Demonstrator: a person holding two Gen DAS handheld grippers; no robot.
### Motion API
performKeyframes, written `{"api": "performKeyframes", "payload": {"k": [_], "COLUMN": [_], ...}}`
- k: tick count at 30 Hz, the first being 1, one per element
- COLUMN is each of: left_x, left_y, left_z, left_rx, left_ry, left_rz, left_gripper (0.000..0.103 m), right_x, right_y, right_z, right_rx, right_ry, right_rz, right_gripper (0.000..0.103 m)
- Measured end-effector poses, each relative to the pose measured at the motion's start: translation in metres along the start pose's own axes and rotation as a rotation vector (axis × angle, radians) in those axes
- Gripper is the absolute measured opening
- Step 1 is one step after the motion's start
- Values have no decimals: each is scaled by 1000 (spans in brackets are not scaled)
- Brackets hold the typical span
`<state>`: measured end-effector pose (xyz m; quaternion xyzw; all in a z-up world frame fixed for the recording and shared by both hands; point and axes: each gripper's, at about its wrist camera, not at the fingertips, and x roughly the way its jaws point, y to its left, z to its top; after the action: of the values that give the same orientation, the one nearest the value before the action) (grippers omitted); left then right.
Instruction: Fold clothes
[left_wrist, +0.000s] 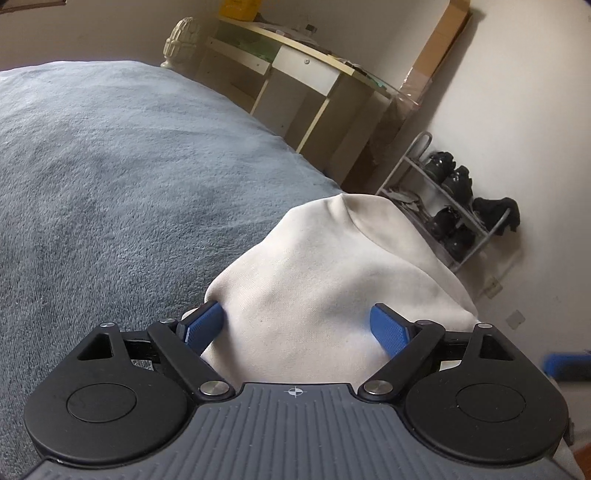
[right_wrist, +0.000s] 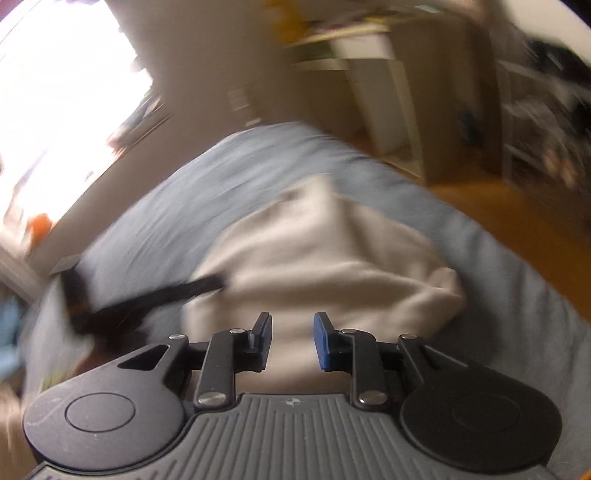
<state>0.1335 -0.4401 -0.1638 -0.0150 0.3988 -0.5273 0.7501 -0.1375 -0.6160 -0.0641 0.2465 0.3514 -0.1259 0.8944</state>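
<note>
Your left gripper (left_wrist: 297, 326): tilted down over the bed, jaws spread wide, blue pads (left_wrist: 205, 321) either side of a mound of cream garment (left_wrist: 325, 266) without pressing it. Garment: bunched near the bed's right edge on the grey-blue blanket (left_wrist: 110, 166), a peak of cloth standing at its far end. Beyond the bed: pale desk (left_wrist: 295, 66), cardboard (left_wrist: 439, 44) leaning on the wall, wire shoe rack (left_wrist: 443, 195) with dark shoes. Your right gripper (right_wrist: 291, 332): angled down, view blurred, jaws narrowly apart, nothing visibly between them; garment lies just ahead, a dark strap-like shape (right_wrist: 147, 299) to its left, too smeared to identify.
</note>
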Motion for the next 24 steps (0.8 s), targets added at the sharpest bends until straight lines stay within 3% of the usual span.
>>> {"api": "performKeyframes", "payload": {"k": [3,5,8,12,16,18,20,24], "left_x": [3,4,-1,-24,-50,-63,-75,-78], "left_y": [-4,-8,-11,-9,-19,-29,-38,-64], "left_z": [4,6,11,13,6,1,-5,-14], "left_rx": [7,27,52,11,25,68,112,210], "left_ry": [10,24,36,6,16,17,15,19], "left_rz": [20,37,53,63,68,75,68,70], "left_gripper": [89,91,92,91,91,91,91,91], "right_x": [24,55,54,26,53,72,67,37], "right_y": [46,62,77,65,6,-30,-47,-37], "right_z": [-14,-38,-45,-28,-3,1,5,9], "right_rx": [-187,-285,-295,-209,-14,117,258,259], "right_ry": [78,145,114,-34,-61,-23,-53,-147], "right_rz": [-10,-96,-166,-267,-383,-383,-343,-319], "right_gripper": [27,27,27,27,29,29,29,29]}}
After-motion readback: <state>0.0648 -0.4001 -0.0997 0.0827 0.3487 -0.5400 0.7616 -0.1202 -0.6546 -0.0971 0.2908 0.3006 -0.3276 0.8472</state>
